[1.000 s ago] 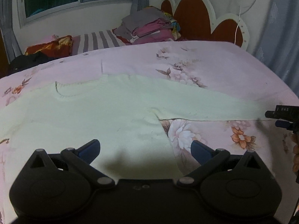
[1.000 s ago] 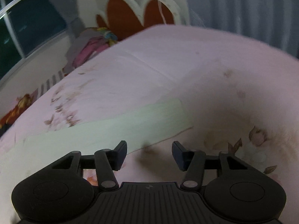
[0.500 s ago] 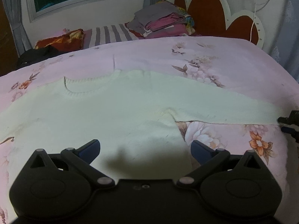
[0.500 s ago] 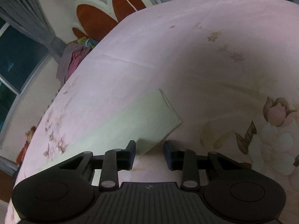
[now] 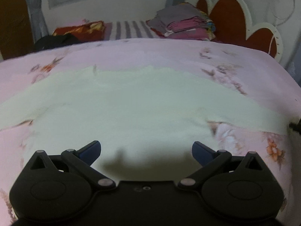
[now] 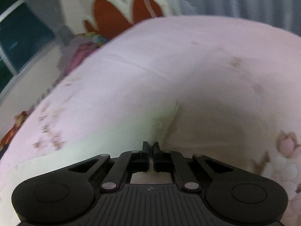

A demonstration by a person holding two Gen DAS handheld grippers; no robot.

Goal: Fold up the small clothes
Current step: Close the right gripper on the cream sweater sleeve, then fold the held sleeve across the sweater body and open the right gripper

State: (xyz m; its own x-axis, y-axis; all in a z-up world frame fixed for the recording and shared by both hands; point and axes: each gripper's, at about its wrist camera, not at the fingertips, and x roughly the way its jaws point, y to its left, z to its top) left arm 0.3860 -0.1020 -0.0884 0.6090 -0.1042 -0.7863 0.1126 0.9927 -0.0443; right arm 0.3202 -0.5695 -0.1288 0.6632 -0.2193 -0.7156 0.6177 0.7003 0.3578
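Right wrist: sleeve end (image 6: 165, 120) pinched between jaws

A pale cream sweater (image 5: 131, 101) lies on a pink bedsheet (image 5: 169, 56) printed with orange and brown flowers. The headboard (image 5: 229, 17) is rust-red edged in white; a grey-and-white striped pillow (image 5: 129, 29) sits behind.

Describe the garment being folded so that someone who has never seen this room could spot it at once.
On the pink floral bedspread, in front of the orange scalloped headboard, a pale cream sweater lies spread flat. Unlike the folded clothes pile by the headboard, it is unfolded, and the right gripper pinches its sleeve end.
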